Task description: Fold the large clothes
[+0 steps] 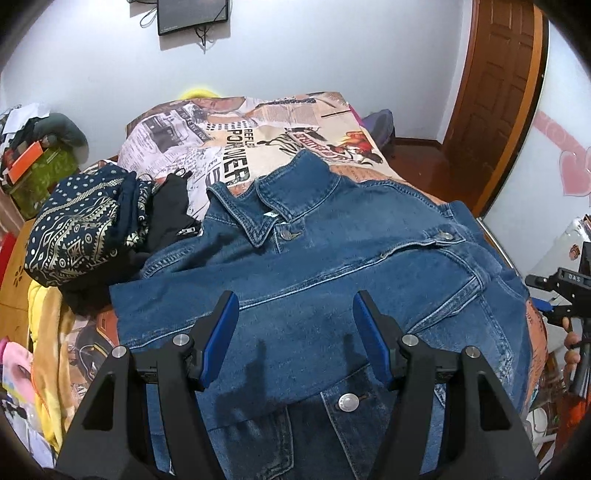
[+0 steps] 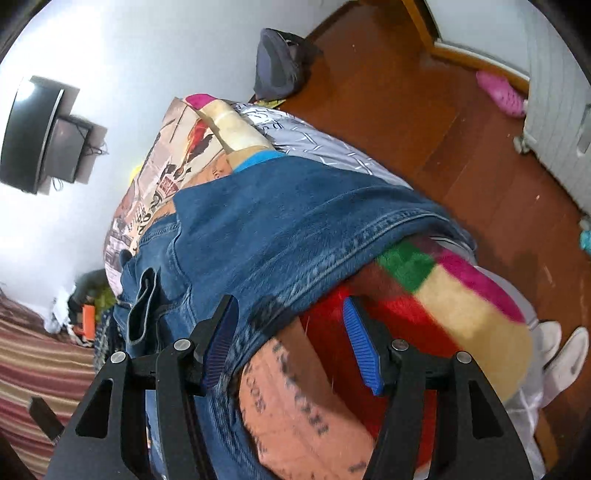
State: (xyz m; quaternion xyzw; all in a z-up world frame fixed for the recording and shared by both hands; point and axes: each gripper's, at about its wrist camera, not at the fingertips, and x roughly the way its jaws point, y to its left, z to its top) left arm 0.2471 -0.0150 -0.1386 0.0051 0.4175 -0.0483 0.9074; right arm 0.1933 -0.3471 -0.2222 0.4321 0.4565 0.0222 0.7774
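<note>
Since both grippers (image 1: 293, 332) (image 2: 286, 345) stand wide and empty, the jacket (image 1: 332, 277) looks heavy, stiff denim; its hem (image 2: 325, 258), just beyond the right fingertips (image 2: 360, 343), offers hold.

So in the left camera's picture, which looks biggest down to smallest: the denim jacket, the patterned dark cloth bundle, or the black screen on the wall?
1. Denim jacket, by far the largest.
2. Patterned bundle.
3. Black screen, though it is farther away and cut off at the top edge.
</note>
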